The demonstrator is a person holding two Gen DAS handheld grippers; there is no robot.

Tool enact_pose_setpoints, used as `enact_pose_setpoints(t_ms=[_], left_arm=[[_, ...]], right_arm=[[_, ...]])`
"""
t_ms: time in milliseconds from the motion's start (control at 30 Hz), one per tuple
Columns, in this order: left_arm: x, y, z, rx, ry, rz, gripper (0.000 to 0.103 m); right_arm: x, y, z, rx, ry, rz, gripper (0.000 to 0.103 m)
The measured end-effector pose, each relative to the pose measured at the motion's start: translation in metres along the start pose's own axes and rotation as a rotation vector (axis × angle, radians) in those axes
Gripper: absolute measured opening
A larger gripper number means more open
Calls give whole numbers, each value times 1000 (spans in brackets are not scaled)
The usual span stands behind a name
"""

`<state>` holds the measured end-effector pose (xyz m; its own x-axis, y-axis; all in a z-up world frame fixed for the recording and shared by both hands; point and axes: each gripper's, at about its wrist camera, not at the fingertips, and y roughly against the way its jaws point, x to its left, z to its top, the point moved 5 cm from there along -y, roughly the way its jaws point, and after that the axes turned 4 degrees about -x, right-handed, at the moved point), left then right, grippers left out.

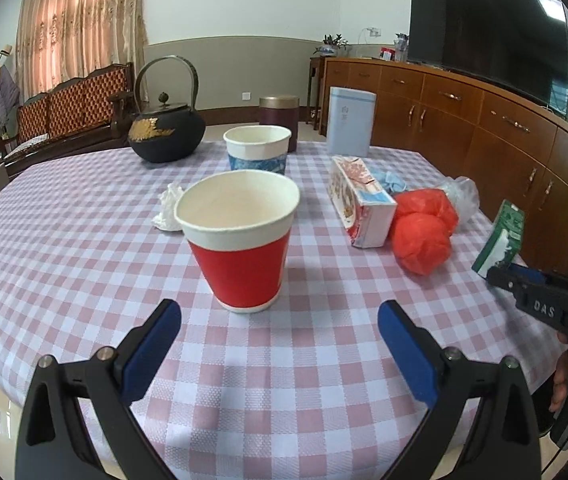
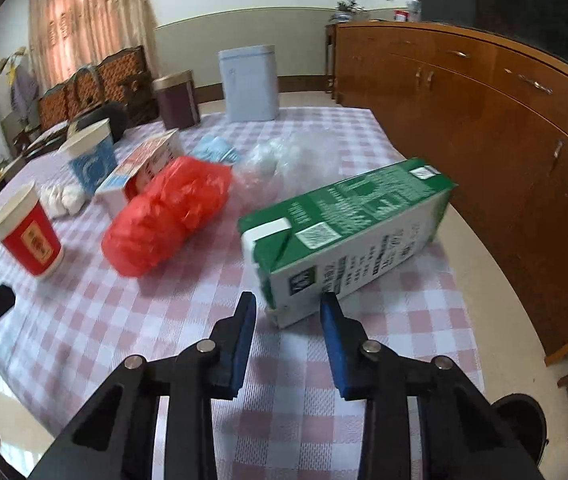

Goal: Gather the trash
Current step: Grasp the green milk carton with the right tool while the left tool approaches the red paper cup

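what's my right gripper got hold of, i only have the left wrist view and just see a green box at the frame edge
observer: In the right wrist view, the right gripper has the near end of a green carton between its blue pads, which seem to press on it.
operator: is the carton open or sealed
observer: A white tab sits at its near top corner. I cannot tell whether it is sealed.
operator: any marking on the red cup, it looks plain to me
observer: Yes, the red cup has a yellow label on the side that faces the right gripper.
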<state>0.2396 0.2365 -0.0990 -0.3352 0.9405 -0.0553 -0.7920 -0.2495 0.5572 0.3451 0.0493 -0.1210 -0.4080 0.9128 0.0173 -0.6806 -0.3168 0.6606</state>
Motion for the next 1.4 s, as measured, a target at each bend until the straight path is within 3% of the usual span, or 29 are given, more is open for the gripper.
enact_pose_setpoints(t_ms=[67,100,133,167,267,333,467,533,600,633,667,733,1067,1200,1267,1400], left_arm=[[-2,0,-1,1,-1,-1,99],[-2,0,-1,-2,1,1,100],[-2,0,0,-2,5,1,100],[-2,0,0,-3,9,-2,99],[-3,-1,1,-2,5,-3,100],[-2,0,1,-3,2,0,100],[6,-2,2,-3,4,4,100],[10,-4,2,0,2,7,100],[13,-7,2,3,6,10,100],[14,-8,3,2,6,11,99],[16,-9,3,1,7,13,99],[18,-10,4,0,8,13,99],[20,-18,10,-4,11,10,99],[17,-19,11,-6,16,4,100],[16,-19,10,-4,13,0,100],[18,-21,11,-4,16,-9,99]], right_arm=[[1,7,-3,-16,19,-2,38],[0,10,-3,-26,28,-13,58],[-1,14,-2,-51,30,-39,97],[-4,20,1,-95,15,-73,103],[-9,17,14,-91,-32,-80,103],[-15,9,25,-61,-63,-129,103],[-22,-10,45,-37,-124,-100,103],[-16,-16,52,-39,-89,-92,103],[-8,-22,56,-30,-46,-55,88],[-2,-24,57,-20,-22,-32,72],[1,-26,58,-13,-10,-14,66],[8,-27,53,1,24,10,63],[7,-9,35,-31,42,-27,65],[-8,-15,44,-19,-40,-98,65],[-13,-20,50,-25,-107,-81,70],[-13,-33,59,-10,-176,-126,71]])
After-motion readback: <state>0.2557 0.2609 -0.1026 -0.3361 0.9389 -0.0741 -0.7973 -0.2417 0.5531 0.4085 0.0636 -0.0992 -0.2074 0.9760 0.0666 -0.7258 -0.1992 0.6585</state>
